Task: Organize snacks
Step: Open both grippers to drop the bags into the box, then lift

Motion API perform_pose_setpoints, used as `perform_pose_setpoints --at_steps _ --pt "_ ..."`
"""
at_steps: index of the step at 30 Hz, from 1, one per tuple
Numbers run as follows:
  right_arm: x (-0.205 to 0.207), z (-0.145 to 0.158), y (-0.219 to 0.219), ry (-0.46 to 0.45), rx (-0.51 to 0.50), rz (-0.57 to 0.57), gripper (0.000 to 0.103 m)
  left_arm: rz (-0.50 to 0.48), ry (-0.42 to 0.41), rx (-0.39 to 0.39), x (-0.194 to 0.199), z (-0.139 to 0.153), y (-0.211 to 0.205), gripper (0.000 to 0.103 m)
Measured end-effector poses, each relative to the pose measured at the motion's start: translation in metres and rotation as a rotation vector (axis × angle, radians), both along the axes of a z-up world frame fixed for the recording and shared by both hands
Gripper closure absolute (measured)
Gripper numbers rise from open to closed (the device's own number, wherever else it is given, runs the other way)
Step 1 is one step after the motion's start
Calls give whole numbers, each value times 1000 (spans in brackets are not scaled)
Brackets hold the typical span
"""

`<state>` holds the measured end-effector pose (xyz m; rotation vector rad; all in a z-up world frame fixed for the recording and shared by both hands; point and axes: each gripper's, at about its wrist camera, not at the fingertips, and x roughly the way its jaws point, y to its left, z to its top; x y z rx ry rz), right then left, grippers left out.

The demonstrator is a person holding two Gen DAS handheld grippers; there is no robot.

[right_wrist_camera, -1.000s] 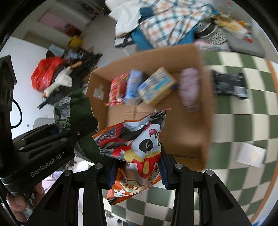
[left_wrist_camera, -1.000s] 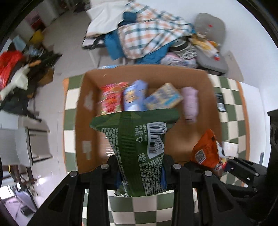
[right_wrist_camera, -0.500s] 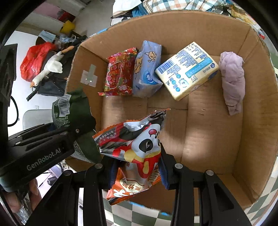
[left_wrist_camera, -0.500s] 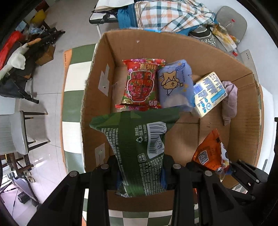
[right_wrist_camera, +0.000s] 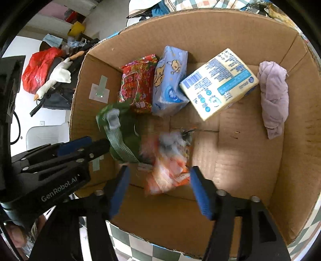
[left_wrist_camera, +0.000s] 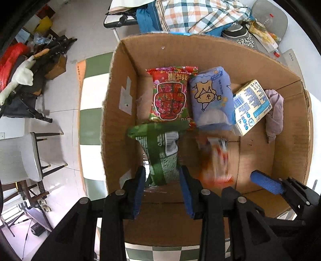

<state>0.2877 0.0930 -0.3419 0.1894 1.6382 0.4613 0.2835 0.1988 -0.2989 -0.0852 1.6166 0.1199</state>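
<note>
I look down into an open cardboard box (left_wrist_camera: 120, 84). A green snack bag (left_wrist_camera: 160, 152), blurred, hangs loose between the spread pads of my left gripper (left_wrist_camera: 161, 172), which do not press on it. Beside it an orange snack bag (right_wrist_camera: 170, 164), also blurred, drops between the jaws of my right gripper (right_wrist_camera: 158, 170), which are opening, and no pad touches it. At the box's far end lie a red snack bag (left_wrist_camera: 170, 94), a blue pack (left_wrist_camera: 210, 100), a white-and-blue pack (left_wrist_camera: 250, 104) and a lilac cloth (left_wrist_camera: 274, 112).
The box stands on a green-and-white checked tablecloth (left_wrist_camera: 88, 90). A white chair (left_wrist_camera: 20, 156) is left of the table, and a pile of checked laundry (left_wrist_camera: 200, 16) lies beyond the box. The box's right half (right_wrist_camera: 240, 160) has bare floor.
Both grippers sank down into the box while shut on their bags. Now both sets of jaws have spread and the green and orange bags are slipping down, blurred.
</note>
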Motion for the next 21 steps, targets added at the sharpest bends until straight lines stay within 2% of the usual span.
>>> perform_pose_setpoints --at_steps 6,11,14,17,18,19,21 --pt "0 11 -10 -26 -40 1 36 14 -11 5 -10 8 -2 71" --pt "-7 25 -19 -80 -130 9 34 41 -36 -2 -24 16 -5 70" --pt "-13 33 -25 -122 -186 22 29 49 -73 -11 -35 25 -7 59" --pt "-20 42 -32 -149 -220 28 29 47 -119 8 -46 35 -10 56" --pt "-23 46 -35 -158 -229 28 28 42 -131 19 -50 38 -11 52" --pt "-25 49 -36 -166 -236 28 28 39 -141 26 -52 42 -13 40" --pt "-31 56 -41 -187 -249 29 20 42 -178 37 -60 51 -16 19"
